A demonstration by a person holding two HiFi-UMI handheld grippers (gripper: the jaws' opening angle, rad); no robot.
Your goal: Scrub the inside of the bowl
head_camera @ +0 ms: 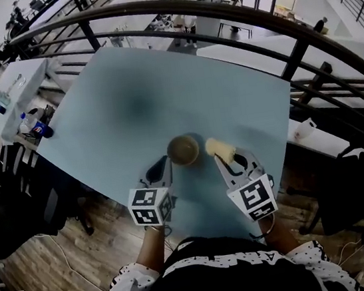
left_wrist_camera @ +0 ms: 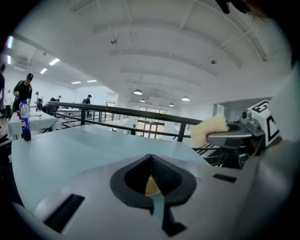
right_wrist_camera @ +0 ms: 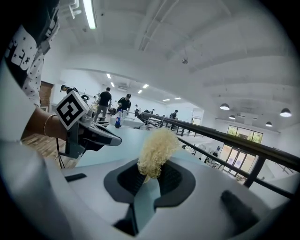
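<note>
1. A tan bowl (head_camera: 183,149) sat upright on the pale blue table (head_camera: 161,90), near the edge closest to the person.
2. The left gripper (head_camera: 164,165) reached the bowl's left rim. In the left gripper view its jaws were drawn narrow, with a sliver of tan pinched low between them. That sliver seemed to be the bowl's rim, though little of it showed.
3. The right gripper (head_camera: 221,160) had its jaws clamped on a pale yellow, fibrous scrubber (right_wrist_camera: 157,151), whose frizzy tuft stuck out past the jaw tips.
4. From the head view the scrubber lay just beside the bowl's right rim, outside the bowl rather than in it.
5. The two grippers stood side by side, each with its marker cube (head_camera: 150,206) towards the person.
6. A dark metal railing (head_camera: 218,19) curved round the table's far side.
7. A cola bottle (left_wrist_camera: 25,123) stood on a white table beyond it, at the left.
</note>
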